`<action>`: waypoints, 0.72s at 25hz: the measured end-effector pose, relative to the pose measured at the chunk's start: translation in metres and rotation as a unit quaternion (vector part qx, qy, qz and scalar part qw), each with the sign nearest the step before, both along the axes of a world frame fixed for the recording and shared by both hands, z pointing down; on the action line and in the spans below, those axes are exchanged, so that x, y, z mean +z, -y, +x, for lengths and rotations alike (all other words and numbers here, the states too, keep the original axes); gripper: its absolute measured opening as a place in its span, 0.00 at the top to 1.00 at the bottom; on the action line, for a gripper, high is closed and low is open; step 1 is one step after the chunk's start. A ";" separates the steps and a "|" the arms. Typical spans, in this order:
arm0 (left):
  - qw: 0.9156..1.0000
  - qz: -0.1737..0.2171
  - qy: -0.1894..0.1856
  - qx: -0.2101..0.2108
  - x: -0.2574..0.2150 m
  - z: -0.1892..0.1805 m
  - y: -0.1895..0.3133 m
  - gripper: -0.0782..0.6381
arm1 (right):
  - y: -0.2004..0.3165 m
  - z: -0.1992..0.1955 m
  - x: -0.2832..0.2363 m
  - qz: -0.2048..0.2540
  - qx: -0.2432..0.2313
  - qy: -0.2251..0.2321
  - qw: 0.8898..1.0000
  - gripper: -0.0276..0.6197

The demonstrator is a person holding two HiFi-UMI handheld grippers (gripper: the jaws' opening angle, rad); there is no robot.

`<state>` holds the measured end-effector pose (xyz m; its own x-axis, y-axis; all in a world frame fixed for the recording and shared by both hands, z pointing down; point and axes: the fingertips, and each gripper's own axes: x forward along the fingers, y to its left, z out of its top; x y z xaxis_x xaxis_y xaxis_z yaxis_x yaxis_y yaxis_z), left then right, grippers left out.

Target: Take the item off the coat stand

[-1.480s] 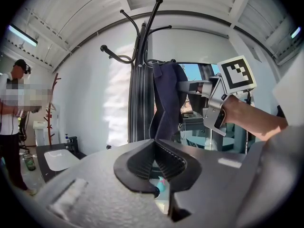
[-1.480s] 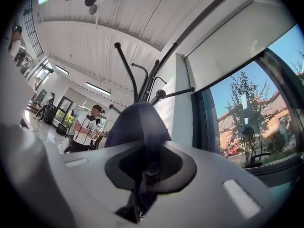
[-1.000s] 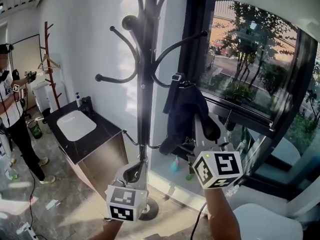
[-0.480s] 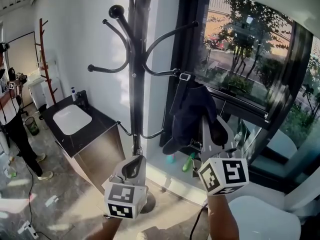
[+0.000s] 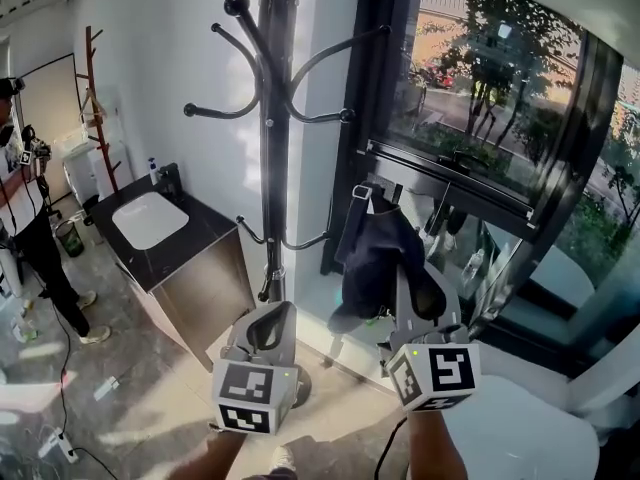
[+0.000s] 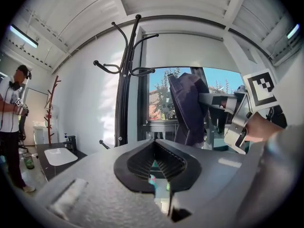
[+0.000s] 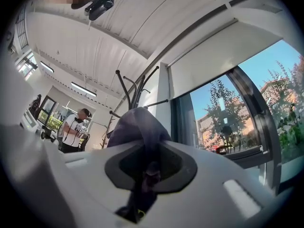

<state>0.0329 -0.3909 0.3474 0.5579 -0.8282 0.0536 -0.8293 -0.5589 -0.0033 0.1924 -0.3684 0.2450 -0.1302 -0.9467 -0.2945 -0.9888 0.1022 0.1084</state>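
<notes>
The black coat stand (image 5: 272, 168) rises in the middle of the head view; its curved hooks (image 5: 345, 116) are bare. A dark navy fabric item (image 5: 378, 258) with a strap and buckle hangs free to the right of the stand, below the hooks and clear of them. My right gripper (image 5: 412, 293) is shut on its lower part; in the right gripper view the navy fabric (image 7: 137, 129) is pinched between the jaws of that gripper (image 7: 148, 167). My left gripper (image 5: 268, 330) is low in front of the stand's pole, shut and holding nothing (image 6: 153, 145).
A black counter with a white sink (image 5: 150, 234) stands at the left wall. A person (image 5: 25, 223) is at the far left near a wooden coat rack (image 5: 97, 108). A large window (image 5: 500, 128) fills the right, with a white seat (image 5: 525, 438) below.
The navy item has come off the stand's hook and dropped down and to the right with my right gripper. The left gripper has hardly moved.
</notes>
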 end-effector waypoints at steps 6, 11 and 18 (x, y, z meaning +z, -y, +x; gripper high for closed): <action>1.000 0.006 0.001 -0.004 0.000 0.004 -0.026 0.88 | -0.029 -0.008 0.035 -0.028 0.002 0.002 1.000 0.90; 1.000 0.003 0.007 -0.003 0.004 0.008 -0.043 0.88 | -0.049 -0.016 0.058 -0.050 -0.005 0.012 0.999 0.90; 1.000 0.001 0.016 -0.001 0.011 0.011 -0.067 0.88 | -0.070 -0.031 0.087 -0.081 -0.015 0.019 0.996 0.90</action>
